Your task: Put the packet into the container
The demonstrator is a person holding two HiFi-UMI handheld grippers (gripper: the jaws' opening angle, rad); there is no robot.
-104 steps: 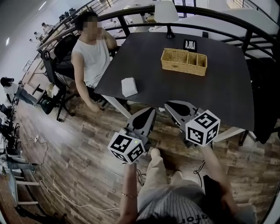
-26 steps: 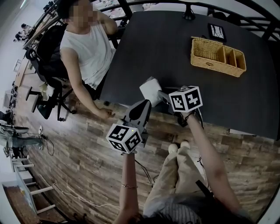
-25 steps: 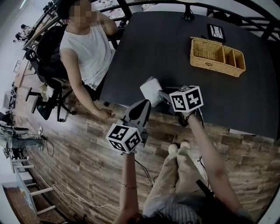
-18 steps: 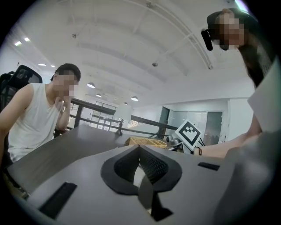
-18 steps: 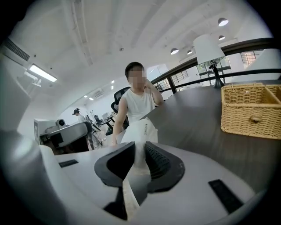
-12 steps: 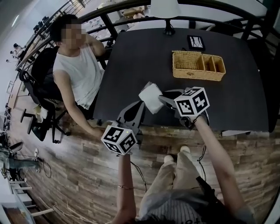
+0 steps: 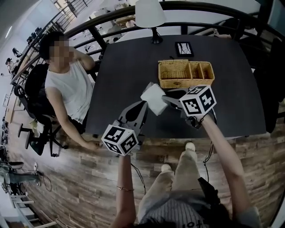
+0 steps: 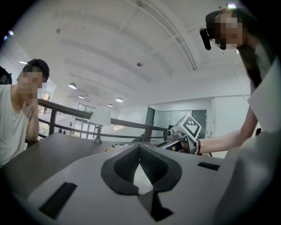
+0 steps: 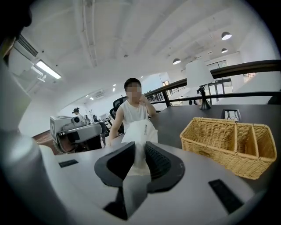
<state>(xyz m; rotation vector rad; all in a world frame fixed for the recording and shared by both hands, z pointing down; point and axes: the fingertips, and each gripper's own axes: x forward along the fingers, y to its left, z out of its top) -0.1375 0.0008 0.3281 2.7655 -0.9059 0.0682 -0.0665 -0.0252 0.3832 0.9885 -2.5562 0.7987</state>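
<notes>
The white packet (image 7: 153,99) hangs above the dark table (image 7: 124,67), a little in front and to the left of the wicker container (image 7: 185,73). My right gripper (image 7: 165,99) is shut on the packet's lower edge. In the right gripper view the packet (image 9: 139,132) stands up between the ribbed pads of the right gripper (image 9: 139,148), and the container (image 9: 228,143) with its compartments lies to the right. My left gripper (image 7: 140,106) hovers over the table's near edge, left of the packet. In its own view the left gripper (image 8: 139,148) has its tips together with nothing between them.
A person in a white sleeveless top (image 7: 67,89) sits at the table's left side, one hand by the near corner. A lamp (image 7: 149,13) and a small framed card (image 7: 184,48) stand at the far edge. A black railing runs behind the table.
The packet lay on the table with both grippers away from it; now my right gripper holds it up. Over the last second it has come nearer the container.
</notes>
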